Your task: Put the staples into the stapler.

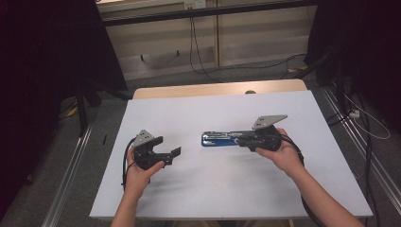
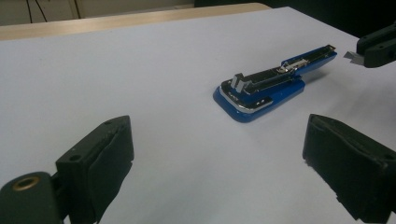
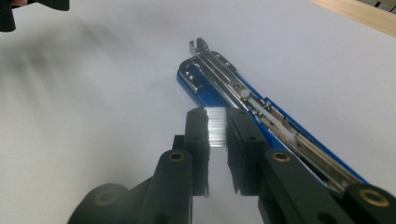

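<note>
A wide white sheet (image 1: 227, 189) covers the pale wooden table (image 1: 189, 90), whose far edge shows beyond it. Near the middle of the sheet lies a blue stapler (image 1: 215, 139), opened out flat with its long metal staple channel facing up; nothing else stands on the sheet around it. No brand or writing can be read on it. The left gripper (image 1: 176, 152), black with a grey plate on top, hovers well to the left of the stapler, its jaws spread wide and empty. The right gripper (image 3: 217, 122) sits over the stapler's right end, its jaws nearly together and pinching a small silvery strip of staples (image 3: 216, 127) just above the channel.
</note>
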`<state>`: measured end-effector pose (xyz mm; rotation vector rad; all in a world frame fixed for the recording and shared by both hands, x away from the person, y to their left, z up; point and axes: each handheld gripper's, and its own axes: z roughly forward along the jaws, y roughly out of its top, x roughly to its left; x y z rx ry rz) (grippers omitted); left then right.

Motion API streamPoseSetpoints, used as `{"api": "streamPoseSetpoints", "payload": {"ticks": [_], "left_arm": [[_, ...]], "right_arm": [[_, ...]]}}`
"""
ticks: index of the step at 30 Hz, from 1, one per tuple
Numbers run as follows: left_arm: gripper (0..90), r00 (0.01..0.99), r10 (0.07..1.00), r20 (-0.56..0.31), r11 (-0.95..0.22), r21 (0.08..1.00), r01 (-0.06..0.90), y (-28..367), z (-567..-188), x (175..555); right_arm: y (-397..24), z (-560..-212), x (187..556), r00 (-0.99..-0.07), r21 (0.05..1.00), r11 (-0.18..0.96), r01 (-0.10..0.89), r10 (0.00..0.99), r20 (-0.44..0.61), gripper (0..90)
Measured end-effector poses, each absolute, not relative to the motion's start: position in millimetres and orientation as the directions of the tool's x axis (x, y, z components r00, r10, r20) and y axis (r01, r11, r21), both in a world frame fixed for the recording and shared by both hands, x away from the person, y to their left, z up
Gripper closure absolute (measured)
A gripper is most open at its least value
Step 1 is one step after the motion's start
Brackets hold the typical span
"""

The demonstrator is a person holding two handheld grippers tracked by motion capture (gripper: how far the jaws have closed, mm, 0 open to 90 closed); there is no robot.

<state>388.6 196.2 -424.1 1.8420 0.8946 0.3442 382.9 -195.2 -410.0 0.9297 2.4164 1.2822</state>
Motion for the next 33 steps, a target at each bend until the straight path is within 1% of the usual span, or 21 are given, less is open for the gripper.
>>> {"api": "streamPoseSetpoints", "payload": {"ticks": [10, 16, 33], "left_arm": [[9.1, 0.669, 0.719, -0.189, -0.178, 0.88, 0.44, 197, -425, 391], [9.1, 0.672, 0.716, -0.188, -0.182, 0.879, 0.44, 196, -425, 391], [9.0, 0.672, 0.717, -0.185, -0.187, 0.878, 0.441, 198, -425, 390]], "right_arm": [[-178, -403, 402, -0.811, 0.807, 0.455, 0.376, 0.583, 0.05, 79.1], [-176, -403, 414, -0.836, 0.813, 0.46, 0.357, 0.545, 0.058, 79.1], [-169, -399, 437, -0.88, 0.802, 0.518, 0.299, 0.475, 0.021, 79.1]]}}
